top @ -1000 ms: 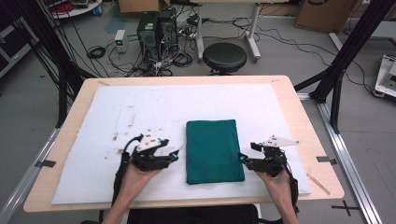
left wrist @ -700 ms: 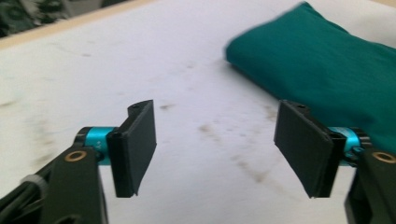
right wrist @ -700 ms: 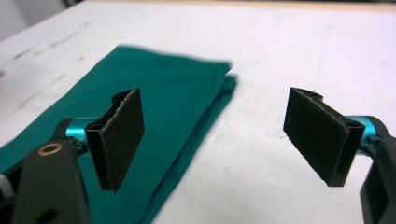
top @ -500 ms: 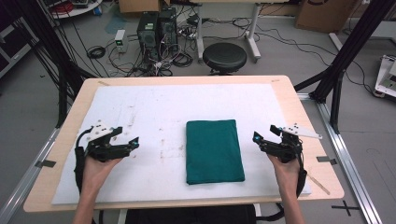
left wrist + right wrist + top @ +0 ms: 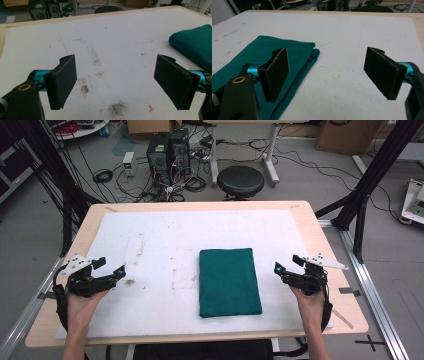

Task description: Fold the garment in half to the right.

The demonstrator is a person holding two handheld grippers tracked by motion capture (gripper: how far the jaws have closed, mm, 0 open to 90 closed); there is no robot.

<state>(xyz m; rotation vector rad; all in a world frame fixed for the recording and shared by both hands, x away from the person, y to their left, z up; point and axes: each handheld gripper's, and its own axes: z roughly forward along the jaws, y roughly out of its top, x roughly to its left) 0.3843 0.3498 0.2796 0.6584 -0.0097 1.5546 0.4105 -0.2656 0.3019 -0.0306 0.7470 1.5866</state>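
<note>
A folded dark green cloth (image 5: 229, 281) lies flat on the white mat (image 5: 170, 240), a little right of the middle. The left gripper (image 5: 117, 272) rests near the mat's left edge, well away from the cloth, jaws wide apart and empty. In the left gripper view the cloth (image 5: 195, 45) shows at the far right beyond the open left gripper (image 5: 117, 82). My right gripper (image 5: 278, 269) is just off the cloth's right side, also open and empty. The right gripper view has the cloth (image 5: 274, 53) behind the left jaw of the right gripper (image 5: 327, 71).
The wooden table (image 5: 320, 235) borders the mat on all sides. Dirt stains (image 5: 131, 282) mark the mat left of the cloth. Beyond the far edge stand a black stool (image 5: 240, 181), computer towers (image 5: 167, 150) and tangled cables on the floor.
Both hands have drawn outward from the cloth's sides: the left gripper far to the left edge, the right one a little to the right. The cloth has stayed in place.
</note>
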